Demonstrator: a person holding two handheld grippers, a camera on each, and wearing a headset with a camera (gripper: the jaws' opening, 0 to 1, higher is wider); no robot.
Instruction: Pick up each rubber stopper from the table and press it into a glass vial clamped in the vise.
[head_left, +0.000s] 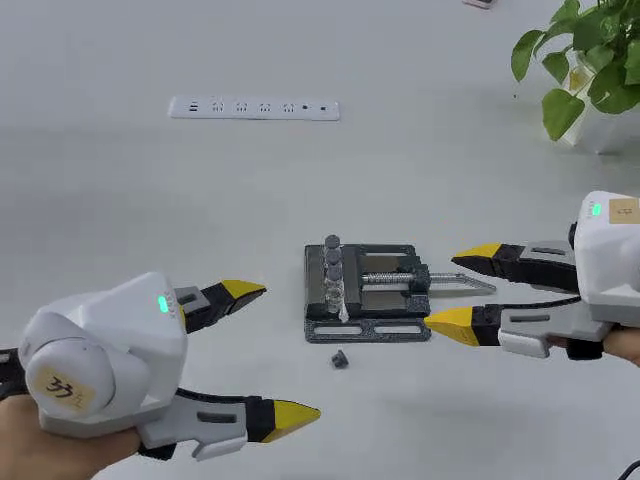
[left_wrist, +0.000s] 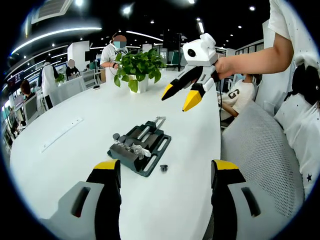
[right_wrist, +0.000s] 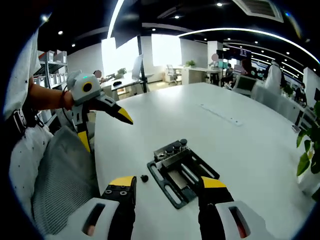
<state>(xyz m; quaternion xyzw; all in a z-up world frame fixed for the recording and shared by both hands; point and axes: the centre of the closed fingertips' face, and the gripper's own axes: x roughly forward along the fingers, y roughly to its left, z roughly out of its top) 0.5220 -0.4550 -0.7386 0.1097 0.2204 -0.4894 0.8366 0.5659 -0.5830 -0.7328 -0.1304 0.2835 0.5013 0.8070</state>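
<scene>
With the left gripper (head_left: 288, 350) and right gripper (head_left: 442, 290) both spread empty, I'd drop straight onto the loose rubber stopper (head_left: 340, 359) beside the vise (head_left: 385, 300), pinching its sides squarely.

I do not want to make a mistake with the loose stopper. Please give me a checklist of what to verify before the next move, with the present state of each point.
1. Left hand-held gripper open and empty: ok.
2. Right hand-held gripper open and empty: ok.
3. Rubber stopper lies free on the table, just in front of the vise, with nothing touching it: ok.
4. Glass vials stand in a row inside the vise: ok.
5. One vial open to receive the stopper: cannot tell. The far ones look dark-capped, and the nearest is too small to judge.
6. Which end of the stopper faces up: cannot tell.
</scene>
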